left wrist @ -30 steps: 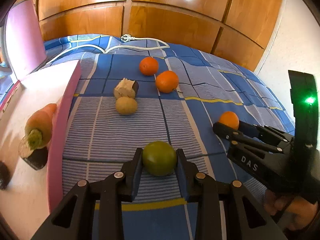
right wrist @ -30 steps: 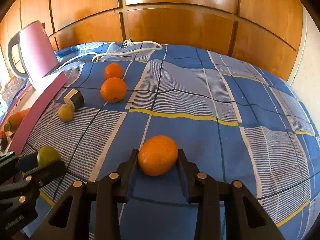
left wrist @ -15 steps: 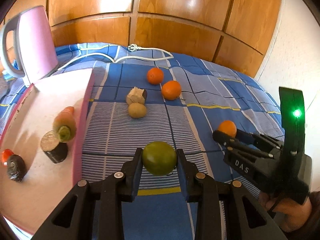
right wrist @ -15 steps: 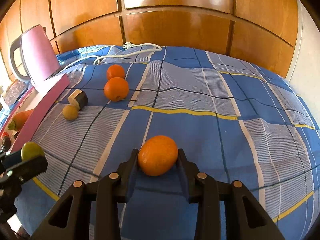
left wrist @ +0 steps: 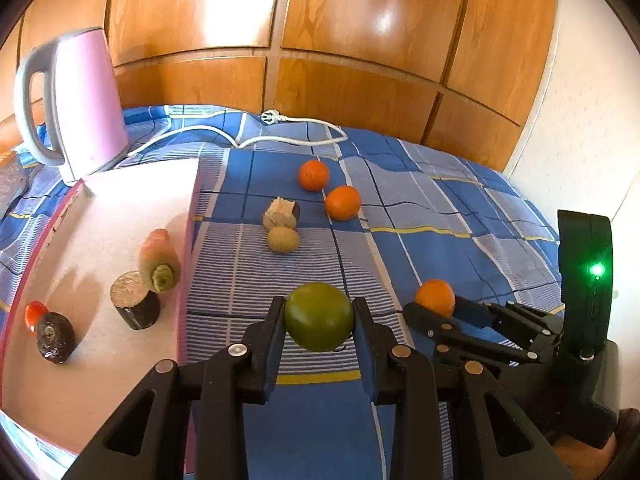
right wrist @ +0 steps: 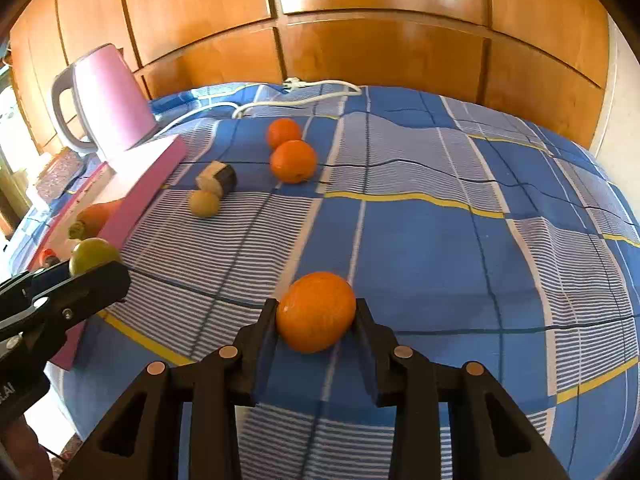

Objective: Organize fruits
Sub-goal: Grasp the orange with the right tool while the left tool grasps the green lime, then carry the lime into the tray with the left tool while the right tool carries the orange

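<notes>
Nearest in the left wrist view, a green fruit (left wrist: 319,317) is clamped between the narrowed jaws of the left gripper (left wrist: 319,322) and is carried clear of the blue checked cloth (left wrist: 440,216). Just to its right, an orange (right wrist: 316,311) is pinched in the same way by the right gripper (right wrist: 316,318), also off the cloth.

To the left lies a pink tray (left wrist: 186,264), its near wall just beside the left gripper. On it a dark avocado-like piece (left wrist: 55,341), a small red item (left wrist: 35,312), a dark cut stub (left wrist: 135,300) and a carrot (left wrist: 159,258) are seen; what the red item is cannot be told.

Farther out on the cloth, a kiwi (left wrist: 283,239) rests against a cut dark-skinned piece (left wrist: 281,213), and beyond them two loose oranges (left wrist: 343,202) lie close together. A pink kettle (left wrist: 86,100) stands at the far left corner of the tray, with its white cord (left wrist: 296,124) trailing along the far edge by the wooden panels.

Both fruits are round and smooth and are held only at their sides, so a slip could follow from any loosening or jolt. If the fruit is released onto the sloping cloth, it could roll away. The two grippers are close together, so a knock between them is possible. If the tray wall is clipped in crossing, the carrot leaning there could be disturbed.
</notes>
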The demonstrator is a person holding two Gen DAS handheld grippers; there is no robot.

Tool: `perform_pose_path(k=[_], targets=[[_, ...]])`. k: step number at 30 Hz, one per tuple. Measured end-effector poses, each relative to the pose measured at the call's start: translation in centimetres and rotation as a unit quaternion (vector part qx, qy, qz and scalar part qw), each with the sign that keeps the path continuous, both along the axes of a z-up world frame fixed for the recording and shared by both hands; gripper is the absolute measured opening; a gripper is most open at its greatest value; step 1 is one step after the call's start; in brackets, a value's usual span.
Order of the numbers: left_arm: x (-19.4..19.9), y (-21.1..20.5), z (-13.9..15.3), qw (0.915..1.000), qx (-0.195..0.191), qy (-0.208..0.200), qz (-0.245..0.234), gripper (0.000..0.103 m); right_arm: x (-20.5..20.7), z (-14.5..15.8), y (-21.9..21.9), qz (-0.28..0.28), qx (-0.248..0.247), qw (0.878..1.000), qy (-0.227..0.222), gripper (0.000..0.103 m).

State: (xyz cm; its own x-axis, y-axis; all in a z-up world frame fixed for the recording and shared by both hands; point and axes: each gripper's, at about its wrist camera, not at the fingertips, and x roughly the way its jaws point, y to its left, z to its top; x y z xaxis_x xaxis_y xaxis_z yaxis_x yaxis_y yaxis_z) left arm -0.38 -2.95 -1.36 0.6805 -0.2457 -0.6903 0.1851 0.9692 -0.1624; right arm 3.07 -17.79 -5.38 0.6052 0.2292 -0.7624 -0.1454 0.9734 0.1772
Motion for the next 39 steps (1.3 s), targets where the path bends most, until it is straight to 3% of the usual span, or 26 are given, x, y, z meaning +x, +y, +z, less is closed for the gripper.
perform_pose_path(k=[25, 33, 39], targets=[[-0.7, 5.2, 2.0, 0.9977, -0.027, -0.020, 0.059, 0.032, -1.1, 2.9, 5.1, 0.074, 0.028, 0.997, -0.018, 0.036], [-0.5, 10.9, 3.1, 0.9904, -0.035, -0.036, 0.129, 0.032, -0.8, 4.5, 7.4, 0.111, 0.041, 0.993, -0.028, 0.036], [0.7, 15.0, 2.9, 0.9829, -0.036, -0.027, 0.179, 0.032, -0.6, 6.0, 10.9, 0.172, 0.043, 0.983, -0.041, 0.036]])
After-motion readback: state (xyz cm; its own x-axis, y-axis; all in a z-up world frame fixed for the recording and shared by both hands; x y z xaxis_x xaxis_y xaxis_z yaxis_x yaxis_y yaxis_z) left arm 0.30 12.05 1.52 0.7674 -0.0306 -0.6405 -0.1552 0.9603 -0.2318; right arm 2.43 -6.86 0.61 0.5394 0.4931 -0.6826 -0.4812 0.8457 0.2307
